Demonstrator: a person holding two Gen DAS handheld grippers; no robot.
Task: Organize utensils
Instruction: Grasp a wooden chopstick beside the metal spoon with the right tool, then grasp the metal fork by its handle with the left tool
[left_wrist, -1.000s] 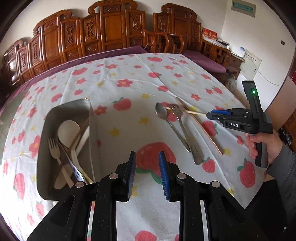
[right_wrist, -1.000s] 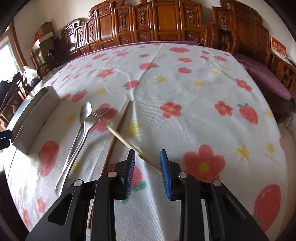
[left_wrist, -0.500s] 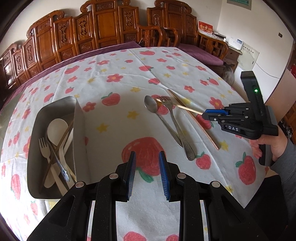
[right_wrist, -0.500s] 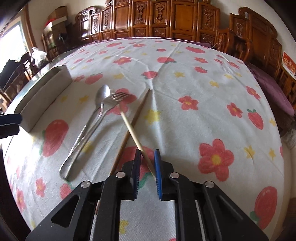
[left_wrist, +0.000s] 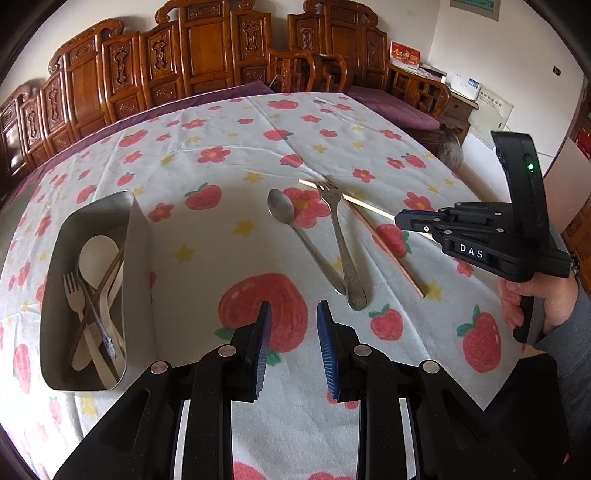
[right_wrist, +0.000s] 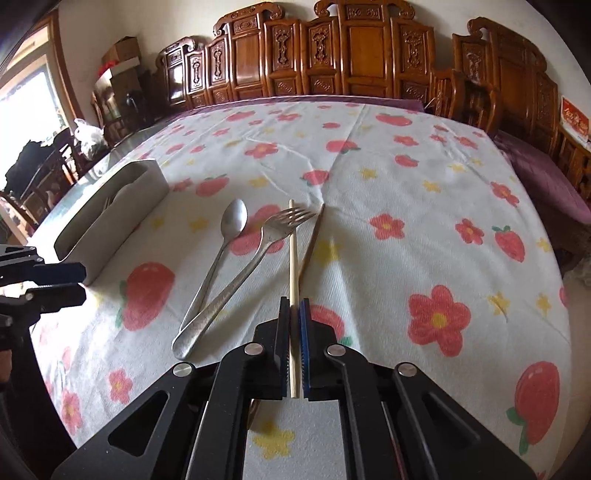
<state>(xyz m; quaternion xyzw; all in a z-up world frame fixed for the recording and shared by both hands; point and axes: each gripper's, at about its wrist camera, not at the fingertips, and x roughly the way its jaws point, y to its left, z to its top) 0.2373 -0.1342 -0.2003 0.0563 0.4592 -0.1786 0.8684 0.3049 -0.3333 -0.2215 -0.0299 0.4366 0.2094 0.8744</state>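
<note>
The right gripper (right_wrist: 294, 350) clamps a pale chopstick (right_wrist: 293, 251), apparently lifted over the fork (right_wrist: 258, 254). The left gripper (left_wrist: 293, 347) gapes wide near the table's (left_wrist: 221, 155) front edge.

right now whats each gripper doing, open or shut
left gripper: open, holding nothing.
right gripper: shut on the pale chopstick.

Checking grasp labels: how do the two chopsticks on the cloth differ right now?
The pale chopstick is clamped in the right gripper, far end crossing the metal fork. The reddish-brown chopstick lies free on the tablecloth, darker and ungripped. Both are slim and run roughly side by side.
</note>
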